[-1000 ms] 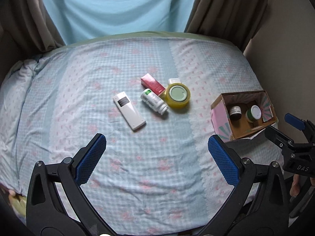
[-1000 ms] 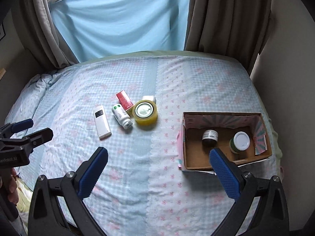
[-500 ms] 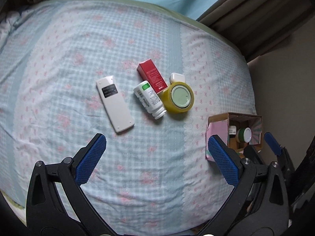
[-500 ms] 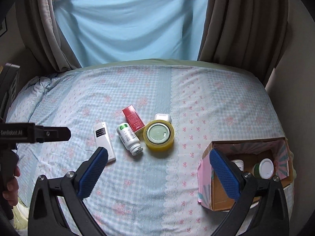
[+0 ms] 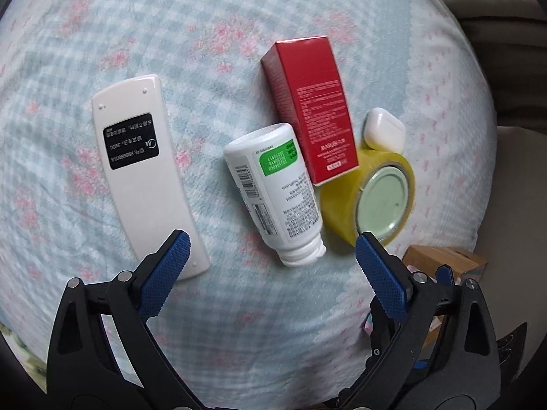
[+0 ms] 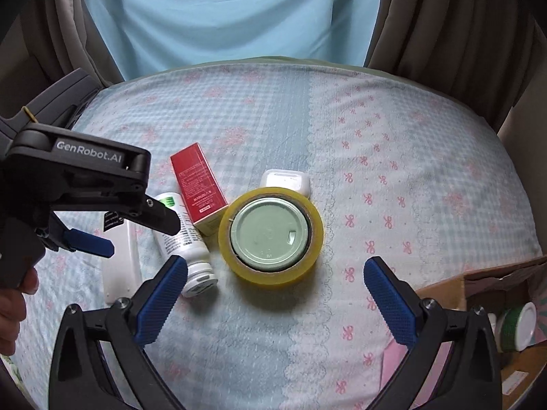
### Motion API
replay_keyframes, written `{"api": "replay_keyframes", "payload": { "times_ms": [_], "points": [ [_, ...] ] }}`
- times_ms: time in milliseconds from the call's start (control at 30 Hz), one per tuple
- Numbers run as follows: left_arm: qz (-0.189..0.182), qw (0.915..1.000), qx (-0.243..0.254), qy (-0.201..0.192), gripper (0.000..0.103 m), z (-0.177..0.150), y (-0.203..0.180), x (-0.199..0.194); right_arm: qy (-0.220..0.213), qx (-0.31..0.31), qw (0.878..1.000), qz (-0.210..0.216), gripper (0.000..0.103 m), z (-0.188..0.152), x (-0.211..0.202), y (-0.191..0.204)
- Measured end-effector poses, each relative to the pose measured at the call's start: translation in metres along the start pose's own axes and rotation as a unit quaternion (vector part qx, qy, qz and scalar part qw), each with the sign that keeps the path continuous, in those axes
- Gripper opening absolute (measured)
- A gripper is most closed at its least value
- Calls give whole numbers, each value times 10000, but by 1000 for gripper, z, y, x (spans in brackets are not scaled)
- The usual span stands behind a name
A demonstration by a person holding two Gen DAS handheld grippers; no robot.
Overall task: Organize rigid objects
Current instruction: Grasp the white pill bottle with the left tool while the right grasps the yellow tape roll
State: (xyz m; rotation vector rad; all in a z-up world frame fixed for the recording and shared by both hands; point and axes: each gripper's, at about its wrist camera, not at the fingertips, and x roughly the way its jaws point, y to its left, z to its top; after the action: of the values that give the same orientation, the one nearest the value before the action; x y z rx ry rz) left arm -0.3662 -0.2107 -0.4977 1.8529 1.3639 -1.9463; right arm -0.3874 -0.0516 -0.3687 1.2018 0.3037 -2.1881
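On the bed lie a white remote [image 5: 143, 167], a white bottle with a green label [image 5: 277, 191], a red box [image 5: 311, 109], a yellow tape roll with a pale green lid inside it [image 5: 379, 201] and a white earbud case [image 5: 384, 130]. My left gripper [image 5: 270, 266] is open and empty, just above the bottle's cap end. My right gripper [image 6: 273, 294] is open and empty, in front of the tape roll [image 6: 271, 235]. The left gripper's body shows in the right wrist view over the bottle [image 6: 184, 239] and remote [image 6: 121, 266].
A cardboard box [image 6: 485, 287] with a green-and-white jar [image 6: 516, 324] in it stands at the bed's right edge, and shows in the left wrist view [image 5: 444, 259]. Brown curtains [image 6: 444, 34] and a blue cloth [image 6: 239, 10] hang behind the bed.
Both grippers have moved forward and down toward the group of objects. The left one now hovers close over the bottle. The right one has swung left from the box to face the tape roll.
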Motion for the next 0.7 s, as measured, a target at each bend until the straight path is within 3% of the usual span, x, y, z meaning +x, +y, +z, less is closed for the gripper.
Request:
{"api": "replay_keyframes", "payload": {
  "times_ms": [200, 400, 700],
  "points": [
    [371, 9993, 53, -83, 88, 12, -11, 24, -85, 405, 9991, 1, 103, -10, 37, -3],
    [886, 9947, 495, -189, 75, 9, -31, 40, -177, 559, 9983, 43, 103, -12, 58, -6],
    [998, 9911, 859, -205, 63, 5, -44, 52, -435, 487, 9976, 214, 103, -14, 75, -4]
  ]
}}
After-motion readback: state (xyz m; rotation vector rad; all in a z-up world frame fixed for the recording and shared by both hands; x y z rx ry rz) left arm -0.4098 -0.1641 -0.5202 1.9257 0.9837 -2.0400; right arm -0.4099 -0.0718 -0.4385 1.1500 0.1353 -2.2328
